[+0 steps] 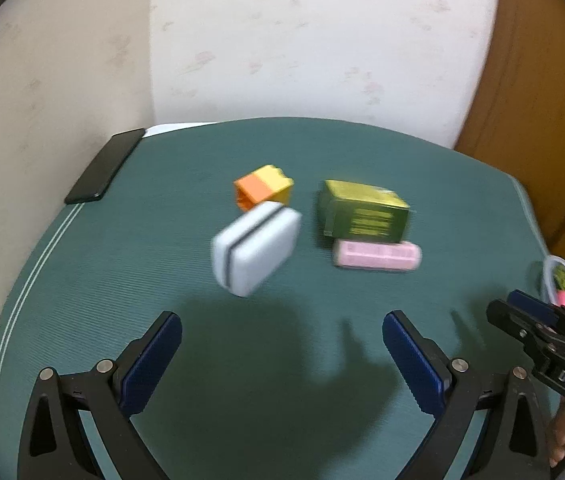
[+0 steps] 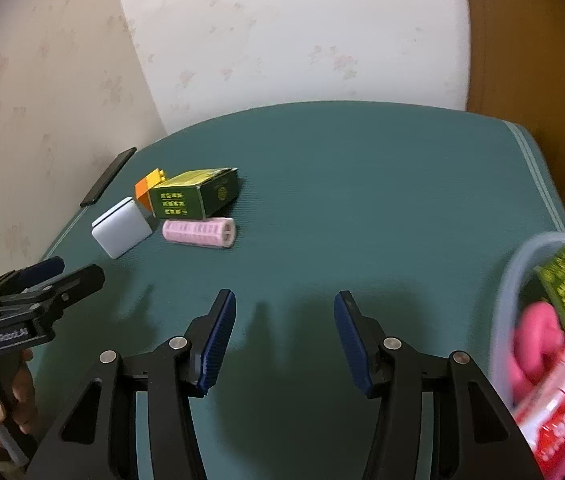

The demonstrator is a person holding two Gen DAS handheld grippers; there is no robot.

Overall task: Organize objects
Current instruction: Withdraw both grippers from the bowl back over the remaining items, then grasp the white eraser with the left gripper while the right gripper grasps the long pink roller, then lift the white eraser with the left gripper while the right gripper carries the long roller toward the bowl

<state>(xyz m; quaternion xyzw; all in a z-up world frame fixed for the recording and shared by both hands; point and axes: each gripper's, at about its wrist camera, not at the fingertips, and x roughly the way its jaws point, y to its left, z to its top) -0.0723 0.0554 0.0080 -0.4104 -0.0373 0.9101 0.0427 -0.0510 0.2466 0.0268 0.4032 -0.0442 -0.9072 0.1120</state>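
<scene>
On the green mat [image 1: 162,264] lie a pale blue case [image 1: 256,254], an orange-and-yellow block [image 1: 264,186], a green box [image 1: 364,212] and a pink tube [image 1: 376,255]. The same things show in the right wrist view: case [image 2: 121,228], block [image 2: 148,186], box [image 2: 194,194], tube [image 2: 200,232]. My left gripper [image 1: 282,340] is open and empty, short of the case. My right gripper [image 2: 284,312] is open and empty over bare mat. A clear plastic container [image 2: 514,280] at the right holds pink, green and red items.
A black phone [image 1: 104,166] lies at the mat's far left edge. A wall stands behind the table and a wooden panel [image 1: 542,100] to the right. The right gripper [image 1: 522,320] shows at the left view's right edge, next to the container [image 1: 550,276].
</scene>
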